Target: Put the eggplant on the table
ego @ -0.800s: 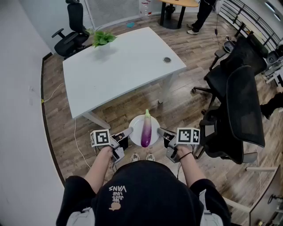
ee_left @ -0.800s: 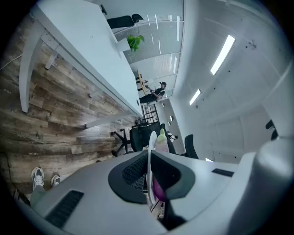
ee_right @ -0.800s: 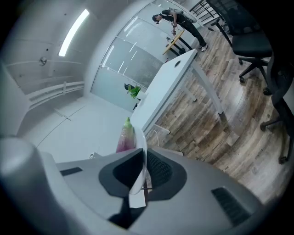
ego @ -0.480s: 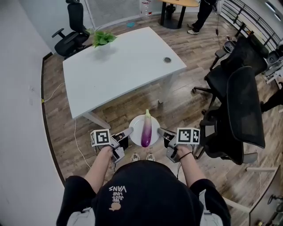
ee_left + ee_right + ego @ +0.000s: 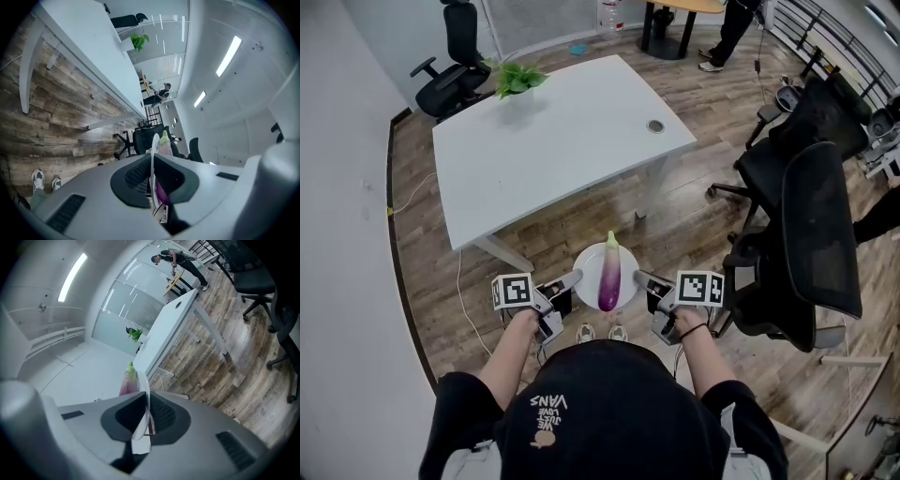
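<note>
Currently I am holding the eggplant (image 5: 608,277) on a white plate (image 5: 588,263), short of the table (image 5: 553,131).
My left gripper (image 5: 573,278) and right gripper (image 5: 640,278) are each clamping the plate's rim, left and right; the table is lying farther off, so the setting-down is not yet happening.

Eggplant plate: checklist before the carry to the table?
1. Left gripper shut on the white plate rim: ok.
2. Right gripper shut on the opposite rim: ok.
3. Eggplant lies along the plate's middle, stem end at the far rim: ok.
4. Plate level: cannot tell.
5. White table bare along its near side, with the potted plant and small round object farther off: ok.
6. Office chair on the right stands apart from the plate: ok.
</note>
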Motion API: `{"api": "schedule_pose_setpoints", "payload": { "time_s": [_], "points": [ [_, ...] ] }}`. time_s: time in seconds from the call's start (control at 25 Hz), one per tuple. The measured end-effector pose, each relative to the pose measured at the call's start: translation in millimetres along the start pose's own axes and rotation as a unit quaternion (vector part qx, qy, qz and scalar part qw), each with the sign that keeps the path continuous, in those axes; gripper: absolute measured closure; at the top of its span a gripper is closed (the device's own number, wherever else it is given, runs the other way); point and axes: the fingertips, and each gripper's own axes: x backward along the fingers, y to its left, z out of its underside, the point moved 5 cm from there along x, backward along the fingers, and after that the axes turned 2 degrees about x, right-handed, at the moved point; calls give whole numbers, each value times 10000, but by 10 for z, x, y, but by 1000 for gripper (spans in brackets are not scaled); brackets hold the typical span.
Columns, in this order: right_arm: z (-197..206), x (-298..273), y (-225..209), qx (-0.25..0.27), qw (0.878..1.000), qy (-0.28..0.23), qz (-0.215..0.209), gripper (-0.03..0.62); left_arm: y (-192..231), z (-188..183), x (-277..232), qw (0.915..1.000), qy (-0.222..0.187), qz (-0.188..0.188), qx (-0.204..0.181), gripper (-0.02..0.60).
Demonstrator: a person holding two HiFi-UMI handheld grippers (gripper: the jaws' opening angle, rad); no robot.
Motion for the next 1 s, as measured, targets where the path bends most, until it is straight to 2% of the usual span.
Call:
{"api": "schedule_pose_setpoints", "payload": {
  "time_s": [0.44,0.72,1.0],
  "points": [
    [-224,50,-104,124,9999,98,-67,557,-24,-24,-200,9999,-160,6,34,557],
    [-581,44,-218,136,9996,217,-138,557,-78,-194,-468,9995,-315,-32,90,557],
    [-631,15,-306,241,9991,323,-115,557,19,-178,-542,9989,-429,19,178,557]
  ]
}}
